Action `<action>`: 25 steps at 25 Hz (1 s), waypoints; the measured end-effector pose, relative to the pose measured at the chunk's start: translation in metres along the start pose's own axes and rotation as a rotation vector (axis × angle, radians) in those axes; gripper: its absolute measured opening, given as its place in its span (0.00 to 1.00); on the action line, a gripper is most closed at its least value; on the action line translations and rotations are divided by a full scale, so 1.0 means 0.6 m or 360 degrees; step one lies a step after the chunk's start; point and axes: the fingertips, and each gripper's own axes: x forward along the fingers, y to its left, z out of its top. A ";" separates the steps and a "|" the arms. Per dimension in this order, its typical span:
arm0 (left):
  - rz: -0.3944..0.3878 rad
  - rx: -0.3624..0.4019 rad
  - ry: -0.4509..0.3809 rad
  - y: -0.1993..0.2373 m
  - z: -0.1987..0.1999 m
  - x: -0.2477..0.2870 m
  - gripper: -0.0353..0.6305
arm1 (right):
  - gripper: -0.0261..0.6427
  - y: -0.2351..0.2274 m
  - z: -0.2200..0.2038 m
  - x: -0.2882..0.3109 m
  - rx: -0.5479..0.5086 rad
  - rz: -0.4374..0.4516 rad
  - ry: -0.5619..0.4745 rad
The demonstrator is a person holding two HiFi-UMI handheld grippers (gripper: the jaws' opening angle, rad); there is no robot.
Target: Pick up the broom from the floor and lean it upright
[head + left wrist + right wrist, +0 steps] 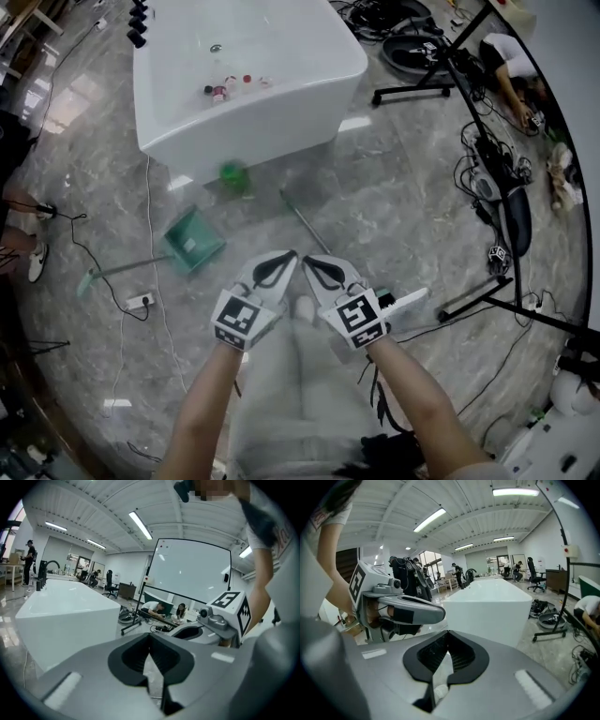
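Observation:
In the head view a thin grey broom handle (306,225) with a green end lies slanted on the marble floor. Its lower part runs under my two grippers. A green blurry shape (233,176) sits at the foot of the white table; what it is I cannot tell. My left gripper (292,253) (150,637) and right gripper (307,259) (448,634) hang side by side above the handle, tips almost touching. Both are shut with nothing between the jaws. Each gripper view shows the other gripper beside it.
A big white table (244,131) stands ahead with small items on top. A green dustpan (194,240) with a long handle lies left, with a power strip (141,301) and cable nearby. Black stands (422,89), cables and a crouching person (506,66) fill the right side.

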 end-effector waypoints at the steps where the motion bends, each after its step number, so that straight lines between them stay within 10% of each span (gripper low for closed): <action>1: -0.0004 -0.0005 0.0010 0.010 -0.012 0.015 0.05 | 0.04 -0.013 -0.017 0.012 0.0043 -0.0020 0.0014; 15: -0.0055 -0.0052 0.0255 0.154 -0.245 0.181 0.05 | 0.04 -0.181 -0.307 0.199 0.0361 -0.0364 0.0374; 25: -0.0221 0.0051 0.0426 0.211 -0.405 0.262 0.05 | 0.09 -0.228 -0.504 0.309 0.0392 -0.0352 0.0713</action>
